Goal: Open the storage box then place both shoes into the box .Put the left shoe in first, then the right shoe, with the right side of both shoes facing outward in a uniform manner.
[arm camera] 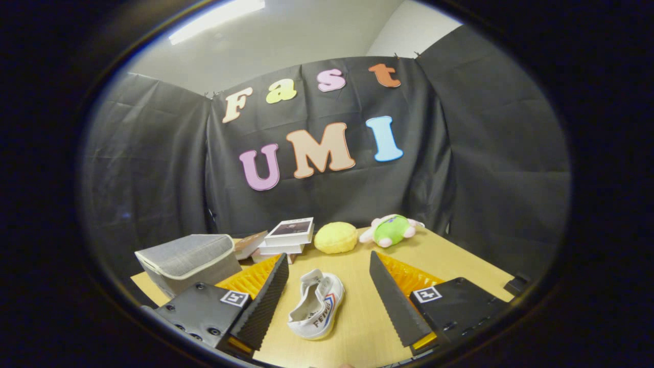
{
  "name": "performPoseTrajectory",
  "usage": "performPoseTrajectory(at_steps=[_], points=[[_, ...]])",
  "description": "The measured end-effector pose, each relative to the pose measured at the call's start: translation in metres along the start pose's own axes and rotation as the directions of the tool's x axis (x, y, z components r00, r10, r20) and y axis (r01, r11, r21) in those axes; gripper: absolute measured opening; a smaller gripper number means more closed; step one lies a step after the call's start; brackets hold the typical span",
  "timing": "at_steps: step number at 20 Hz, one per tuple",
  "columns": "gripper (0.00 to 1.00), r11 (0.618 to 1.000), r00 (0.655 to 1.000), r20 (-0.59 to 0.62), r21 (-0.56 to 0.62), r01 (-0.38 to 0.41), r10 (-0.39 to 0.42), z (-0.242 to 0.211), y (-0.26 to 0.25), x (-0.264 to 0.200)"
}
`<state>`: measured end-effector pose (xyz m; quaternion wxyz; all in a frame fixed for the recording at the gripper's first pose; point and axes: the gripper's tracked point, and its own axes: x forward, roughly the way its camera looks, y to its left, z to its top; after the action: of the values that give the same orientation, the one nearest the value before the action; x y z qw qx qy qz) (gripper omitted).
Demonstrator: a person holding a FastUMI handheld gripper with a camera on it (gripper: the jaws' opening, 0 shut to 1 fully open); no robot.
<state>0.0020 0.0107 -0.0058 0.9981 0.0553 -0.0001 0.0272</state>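
shoe (pixel 317 306) lies between the spread tongs (pixel 329 278) — grey box (pixel 186 263) lidded.

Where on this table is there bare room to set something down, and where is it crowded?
Bare wood lies between the shoe and the yellow bun toy, and right of the open gripper below the green plush. Crowded: the back left, where the storage box and stacked books sit close.
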Motion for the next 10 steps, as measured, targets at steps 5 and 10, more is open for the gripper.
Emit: performPoseTrajectory(at_steps=[5,10], points=[[0.98,0.999,0.999,-0.008,0.035,-0.034,0.034,-0.007,0.009,0.008],[0.98,0.966,0.988,-0.032,0.217,-0.142,0.153,-0.021,0.049,0.012]])
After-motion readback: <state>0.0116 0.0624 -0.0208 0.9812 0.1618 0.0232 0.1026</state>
